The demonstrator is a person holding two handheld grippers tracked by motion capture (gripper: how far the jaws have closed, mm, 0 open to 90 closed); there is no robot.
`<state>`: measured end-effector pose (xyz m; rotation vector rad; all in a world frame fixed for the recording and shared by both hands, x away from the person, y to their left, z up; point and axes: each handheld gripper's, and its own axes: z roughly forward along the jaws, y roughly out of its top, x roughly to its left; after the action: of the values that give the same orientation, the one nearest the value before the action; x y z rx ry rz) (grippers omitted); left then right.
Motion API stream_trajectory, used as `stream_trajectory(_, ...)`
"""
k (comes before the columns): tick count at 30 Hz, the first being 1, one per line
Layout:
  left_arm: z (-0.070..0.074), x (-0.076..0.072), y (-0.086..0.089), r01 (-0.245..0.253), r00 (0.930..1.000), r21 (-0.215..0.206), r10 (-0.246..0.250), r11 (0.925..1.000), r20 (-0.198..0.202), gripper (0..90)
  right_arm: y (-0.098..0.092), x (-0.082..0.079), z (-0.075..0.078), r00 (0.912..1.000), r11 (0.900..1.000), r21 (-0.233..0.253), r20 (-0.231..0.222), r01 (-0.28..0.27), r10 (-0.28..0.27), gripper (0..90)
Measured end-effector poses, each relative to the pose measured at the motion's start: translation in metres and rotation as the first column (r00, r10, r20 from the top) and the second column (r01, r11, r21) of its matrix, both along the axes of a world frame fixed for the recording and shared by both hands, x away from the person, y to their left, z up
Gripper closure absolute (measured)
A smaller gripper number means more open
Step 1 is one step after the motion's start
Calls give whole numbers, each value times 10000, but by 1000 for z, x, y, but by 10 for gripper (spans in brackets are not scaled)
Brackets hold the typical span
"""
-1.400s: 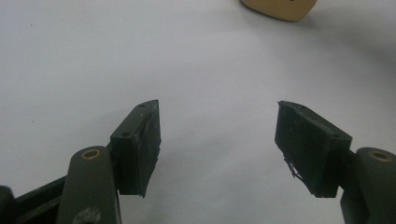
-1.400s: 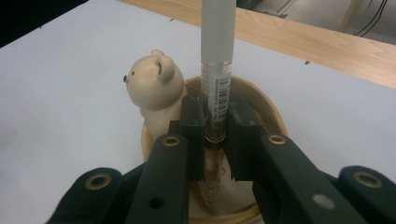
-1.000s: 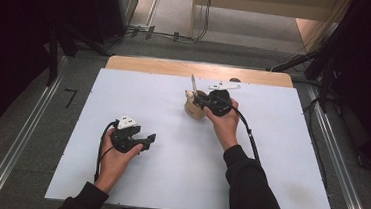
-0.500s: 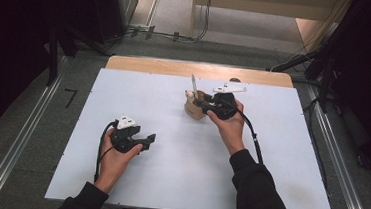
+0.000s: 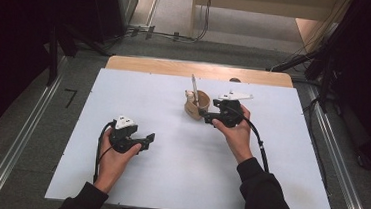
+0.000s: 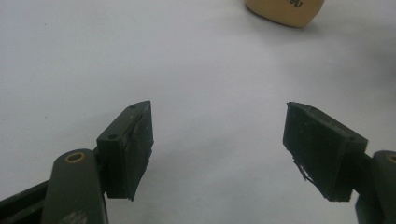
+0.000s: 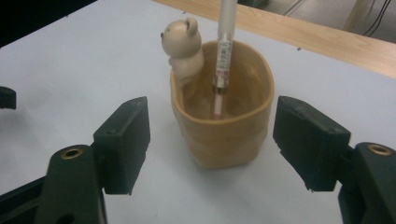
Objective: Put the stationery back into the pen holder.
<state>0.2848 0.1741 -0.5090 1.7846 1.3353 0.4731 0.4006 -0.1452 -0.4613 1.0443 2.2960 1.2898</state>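
While both hand-held grippers gape: right (image 7: 212,140) flanks cup (image 7: 224,135) | left (image 6: 219,154) idle | pen (image 7: 223,51) top cropped

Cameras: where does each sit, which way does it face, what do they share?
High view: above the person's side, facing forward-down on the white table; forearms, both hands.
Left gripper view: on the left claw, open over tabletop.
Right gripper view: on the right claw, open around the tan ceramic bear cup.
Shared: the cup.

A pen (image 7: 223,46) stands in the cup (image 7: 224,126), on the table's (image 5: 167,183) far side.
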Motion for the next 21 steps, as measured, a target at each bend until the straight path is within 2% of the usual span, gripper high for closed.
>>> stream_trajectory(8,0,0,0,-205,9997,13,205,9998,106,226,-23,-7,-5,9992,9994,-9,-189,355,-355,220)
stream_trajectory(17,1,-3,6,-443,9988,14,443,9990,205,165,-47,-23,-10,9975,9978,-118,-251,659,-662,214)
stream_trajectory(21,4,-6,10,-574,9976,-63,576,9983,388,164,-55,-28,-13,9964,9968,-166,-312,783,-788,214)
